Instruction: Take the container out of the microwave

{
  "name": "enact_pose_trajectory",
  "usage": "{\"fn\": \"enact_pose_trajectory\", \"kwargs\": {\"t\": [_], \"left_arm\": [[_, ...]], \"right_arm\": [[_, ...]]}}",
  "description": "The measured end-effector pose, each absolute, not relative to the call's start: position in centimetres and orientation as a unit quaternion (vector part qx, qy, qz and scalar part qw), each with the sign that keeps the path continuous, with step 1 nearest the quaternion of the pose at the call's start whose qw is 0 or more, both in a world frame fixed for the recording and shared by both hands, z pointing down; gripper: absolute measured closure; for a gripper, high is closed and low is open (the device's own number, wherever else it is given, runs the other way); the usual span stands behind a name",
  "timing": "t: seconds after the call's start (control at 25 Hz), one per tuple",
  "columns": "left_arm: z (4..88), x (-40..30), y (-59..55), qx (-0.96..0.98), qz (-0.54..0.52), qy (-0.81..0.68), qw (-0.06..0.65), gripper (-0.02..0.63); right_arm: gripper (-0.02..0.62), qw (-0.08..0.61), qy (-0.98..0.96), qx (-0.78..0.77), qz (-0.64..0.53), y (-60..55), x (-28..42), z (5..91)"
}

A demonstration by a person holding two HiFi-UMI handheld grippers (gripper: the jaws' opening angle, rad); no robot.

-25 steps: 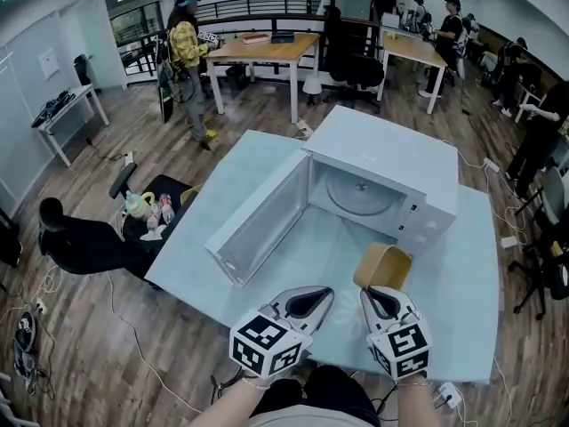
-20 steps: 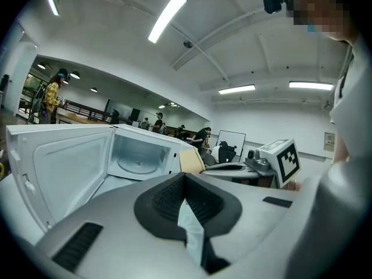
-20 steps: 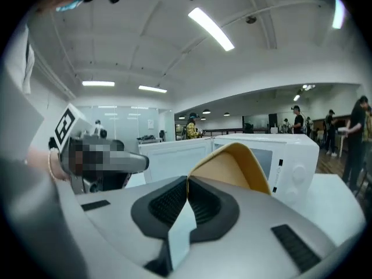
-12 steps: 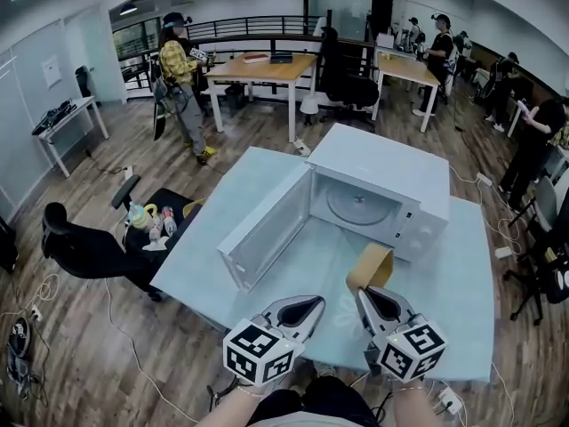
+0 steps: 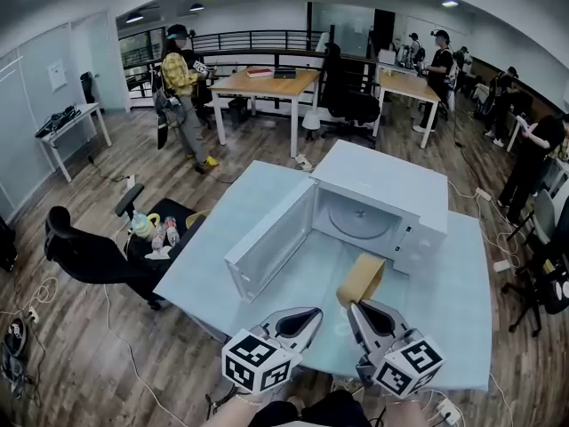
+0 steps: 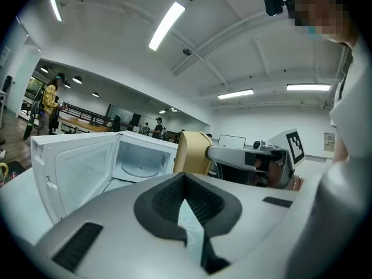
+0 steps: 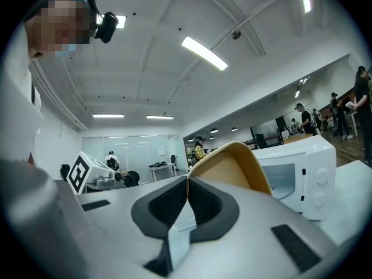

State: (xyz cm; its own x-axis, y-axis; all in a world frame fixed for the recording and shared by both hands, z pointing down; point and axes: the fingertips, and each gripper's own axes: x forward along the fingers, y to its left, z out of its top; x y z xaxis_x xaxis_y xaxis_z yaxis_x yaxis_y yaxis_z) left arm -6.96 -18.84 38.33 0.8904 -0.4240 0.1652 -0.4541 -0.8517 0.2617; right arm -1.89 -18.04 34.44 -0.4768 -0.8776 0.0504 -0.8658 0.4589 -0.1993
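The tan container (image 5: 360,280) hangs tilted on its side above the light blue table (image 5: 449,327), in front of the open white microwave (image 5: 382,194). My right gripper (image 5: 355,306) is shut on its rim, and in the right gripper view the container (image 7: 232,167) rises from the right gripper (image 7: 187,180). The microwave's glass turntable (image 5: 363,223) is bare. To the left, my left gripper (image 5: 315,313) is shut with nothing in it. In the left gripper view, the left gripper (image 6: 185,178) points at the container (image 6: 192,153) and the microwave (image 6: 125,158).
The microwave door (image 5: 271,238) stands swung out to the left over the table. A black chair (image 5: 93,256) with bottles beside it sits on the floor at left. Wooden desks (image 5: 262,83) and several people stand farther back.
Both grippers have drawn back toward me, away from the microwave. The container came with the right gripper and now tilts more on its side.
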Motion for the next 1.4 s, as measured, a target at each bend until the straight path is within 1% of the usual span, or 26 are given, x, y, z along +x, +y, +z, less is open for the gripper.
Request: {"fn": "enact_pose_trajectory", "kwargs": {"t": [0.2, 0.32, 0.52, 1.04, 1.4], "left_arm": [[38.5, -7.1, -18.8, 0.96, 0.048, -0.229, 0.152, 0.609], [38.6, -6.9, -18.8, 0.96, 0.045, -0.229, 0.155, 0.609], [38.6, -6.6, -18.9, 0.961, 0.04, -0.229, 0.15, 0.609], [38.7, -6.5, -18.7, 0.959, 0.044, -0.237, 0.15, 0.609], [38.4, -6.2, -18.9, 0.96, 0.04, -0.234, 0.146, 0.609]], "right_arm": [[0.577, 0.062, 0.828, -0.545, -0.115, -18.6, -0.6, 33.9], [0.577, 0.07, 0.823, -0.55, -0.122, -18.5, -0.1, 33.8], [0.577, 0.058, 0.827, -0.548, -0.114, -18.5, 0.0, 34.1], [0.578, 0.06, 0.841, -0.526, -0.113, -18.8, -1.0, 33.8], [0.577, 0.021, 0.846, -0.524, -0.098, -19.1, -1.5, 34.7]]}}
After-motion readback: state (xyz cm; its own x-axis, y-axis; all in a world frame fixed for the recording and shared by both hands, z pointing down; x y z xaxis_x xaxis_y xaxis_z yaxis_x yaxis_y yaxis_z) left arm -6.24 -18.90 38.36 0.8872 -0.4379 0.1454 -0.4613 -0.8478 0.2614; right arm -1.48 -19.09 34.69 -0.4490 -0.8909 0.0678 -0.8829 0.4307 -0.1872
